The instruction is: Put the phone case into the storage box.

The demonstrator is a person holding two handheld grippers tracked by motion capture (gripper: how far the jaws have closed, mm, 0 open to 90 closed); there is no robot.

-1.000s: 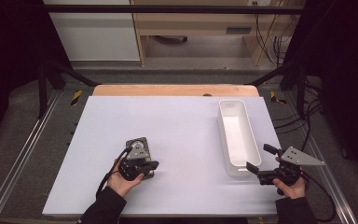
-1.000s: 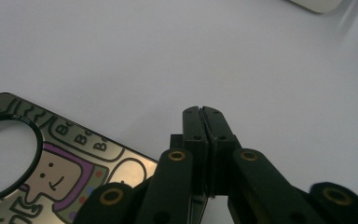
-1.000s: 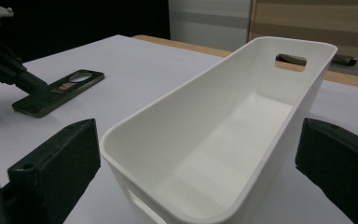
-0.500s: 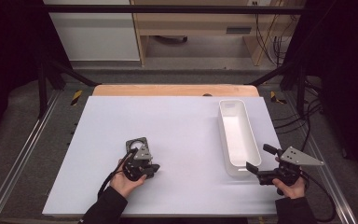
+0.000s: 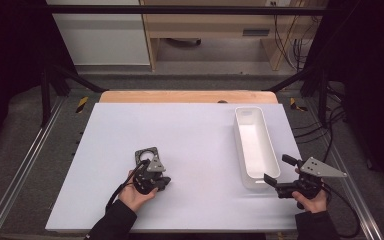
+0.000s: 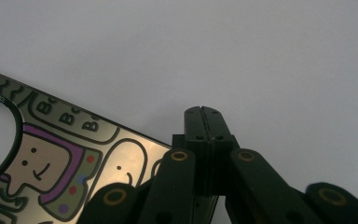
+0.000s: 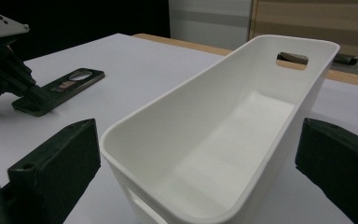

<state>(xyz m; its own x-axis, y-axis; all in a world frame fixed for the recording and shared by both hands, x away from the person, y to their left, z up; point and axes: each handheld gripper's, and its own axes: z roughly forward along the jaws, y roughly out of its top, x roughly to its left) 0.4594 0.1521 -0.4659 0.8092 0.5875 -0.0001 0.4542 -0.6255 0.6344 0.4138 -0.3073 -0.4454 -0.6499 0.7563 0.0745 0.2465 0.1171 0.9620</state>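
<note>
left gripper [image 5: 152, 176] clamped on the flat card's [image 5: 146, 154] near edge; white bin [image 5: 254, 145] lies at three o'clock, right gripper [image 5: 275, 180] gaping wide beside it.

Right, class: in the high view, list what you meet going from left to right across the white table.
Left gripper shut on the flat dark card with a round hole → long white plastic bin → right gripper, fingers spread at the bin's near end.

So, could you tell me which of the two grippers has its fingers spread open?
The right gripper, at the near end of the white bin, with fingers wide apart. The left gripper has fingers closed on the flat patterned plate.
</note>
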